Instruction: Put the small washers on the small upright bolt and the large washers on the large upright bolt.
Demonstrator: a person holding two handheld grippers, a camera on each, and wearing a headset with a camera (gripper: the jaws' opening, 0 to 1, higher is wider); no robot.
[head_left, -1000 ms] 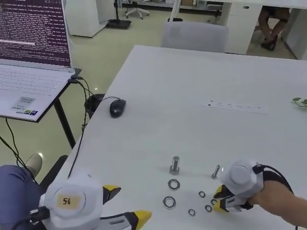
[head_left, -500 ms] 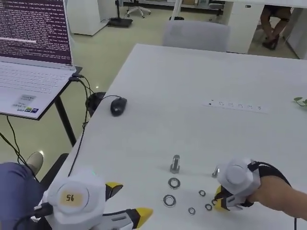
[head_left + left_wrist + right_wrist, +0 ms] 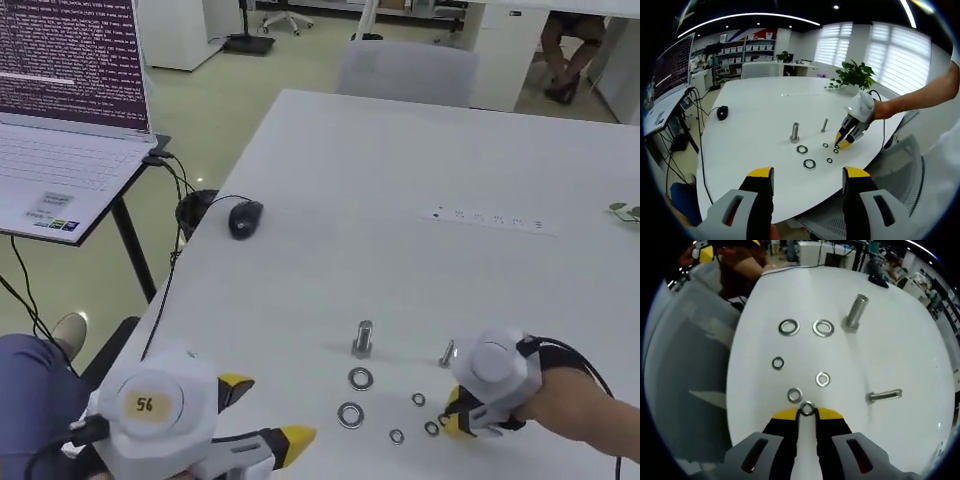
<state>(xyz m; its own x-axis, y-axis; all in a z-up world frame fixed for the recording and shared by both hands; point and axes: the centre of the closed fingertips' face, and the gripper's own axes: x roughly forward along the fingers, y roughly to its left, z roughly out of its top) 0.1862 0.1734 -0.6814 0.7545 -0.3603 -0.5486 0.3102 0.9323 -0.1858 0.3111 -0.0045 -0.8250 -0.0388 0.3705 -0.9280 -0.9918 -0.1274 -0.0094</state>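
Observation:
The large upright bolt (image 3: pixel 363 339) (image 3: pixel 856 311) and the small upright bolt (image 3: pixel 447 352) (image 3: pixel 885 396) stand on the white table (image 3: pixel 400 200). Two large washers (image 3: pixel 360 378) (image 3: pixel 350 414) lie flat in front of the large bolt. Three small washers (image 3: pixel 418 400) (image 3: pixel 778 362) lie loose beside them. My right gripper (image 3: pixel 455 420) (image 3: pixel 807 412) is down at the table, its yellow fingertips shut on another small washer (image 3: pixel 807 408). Near the front edge my left gripper (image 3: pixel 265 415) (image 3: pixel 807 174) is held open and holds nothing.
A black mouse (image 3: pixel 245 218) with its cable lies at the table's left edge. A power strip (image 3: pixel 487 220) lies across the far side. A laptop (image 3: pixel 60 110) stands on a side stand to the left. A grey chair (image 3: pixel 405 72) is behind the table.
My right gripper has edged slightly left over the small washers. The left gripper has stayed where it was, and the head view has shifted a little.

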